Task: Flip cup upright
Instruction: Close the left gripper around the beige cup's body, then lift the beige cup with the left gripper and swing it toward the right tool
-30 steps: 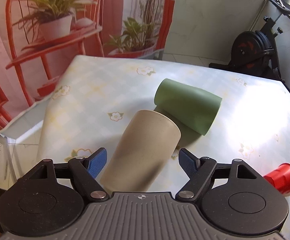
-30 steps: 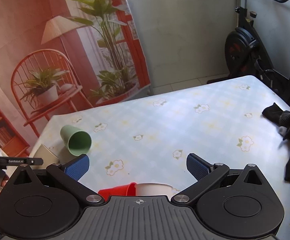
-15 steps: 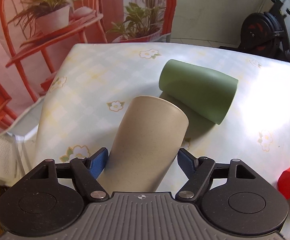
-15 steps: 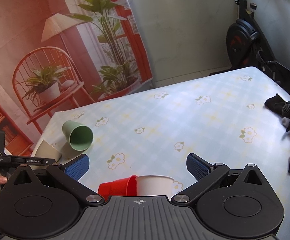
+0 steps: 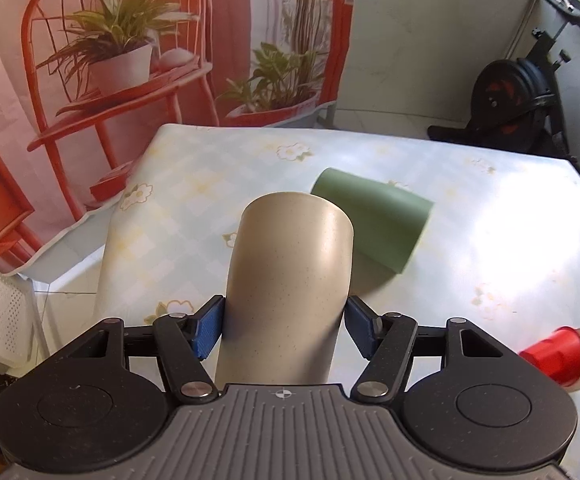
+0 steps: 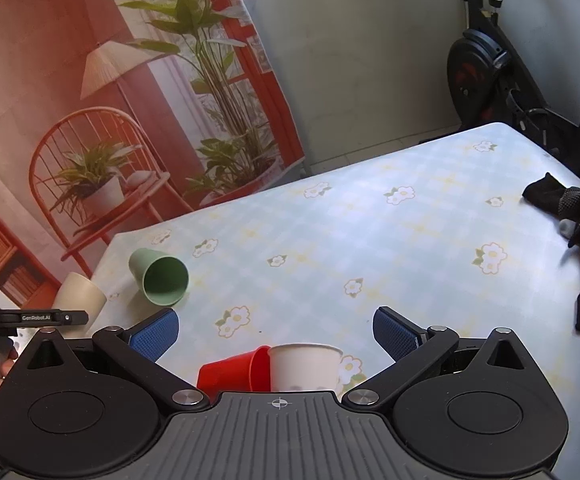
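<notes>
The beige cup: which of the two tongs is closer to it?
Left. The left tongs are clamped on the beige cup; the right tongs hang open far across the table, above the red cup.

The beige cup's [image 5: 290, 288] near end is hidden behind the left tongs' [image 5: 284, 322] body. In the right wrist view, the red cup [image 6: 232, 372] and white cup's [image 6: 303, 366] bases are likewise hidden, and the black glove [image 6: 577, 216] is cut off at the frame edge.
</notes>
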Available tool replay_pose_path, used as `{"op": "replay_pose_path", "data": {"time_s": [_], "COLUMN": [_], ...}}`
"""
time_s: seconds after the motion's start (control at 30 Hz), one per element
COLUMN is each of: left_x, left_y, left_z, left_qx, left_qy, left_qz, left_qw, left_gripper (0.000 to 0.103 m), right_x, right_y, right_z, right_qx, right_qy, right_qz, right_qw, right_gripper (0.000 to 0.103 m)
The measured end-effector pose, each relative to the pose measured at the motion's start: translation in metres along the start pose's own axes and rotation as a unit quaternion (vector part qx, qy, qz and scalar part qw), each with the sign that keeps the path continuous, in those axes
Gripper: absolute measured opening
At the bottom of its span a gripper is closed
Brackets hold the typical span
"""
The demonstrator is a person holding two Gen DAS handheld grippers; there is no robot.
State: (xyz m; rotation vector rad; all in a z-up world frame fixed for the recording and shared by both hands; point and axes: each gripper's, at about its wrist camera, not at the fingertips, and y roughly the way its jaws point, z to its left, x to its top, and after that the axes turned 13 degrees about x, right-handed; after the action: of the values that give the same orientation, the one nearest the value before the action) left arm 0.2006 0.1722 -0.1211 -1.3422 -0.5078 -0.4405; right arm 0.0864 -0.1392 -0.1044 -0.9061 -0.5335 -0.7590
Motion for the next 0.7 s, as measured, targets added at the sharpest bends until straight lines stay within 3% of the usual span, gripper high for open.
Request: {"op": "replay_pose_path", "data": {"time_s": [0.7], "left_x": [0.000], "left_y": [-0.011], "left_z": [-0.014], "left_qx": [0.003], "left_qy": [-0.024], "left_qz": [-0.001], "left_qw": [0.9997], "left_gripper": [0.067], "right_x": [-0.007], "right_y": [-0.026], "right_z": [-0.010], "right_qx": [0.005], "right_qy": [0.014], "right_qz": [-0.018], "right_qw": [1.000], "right_gripper": [0.103]}}
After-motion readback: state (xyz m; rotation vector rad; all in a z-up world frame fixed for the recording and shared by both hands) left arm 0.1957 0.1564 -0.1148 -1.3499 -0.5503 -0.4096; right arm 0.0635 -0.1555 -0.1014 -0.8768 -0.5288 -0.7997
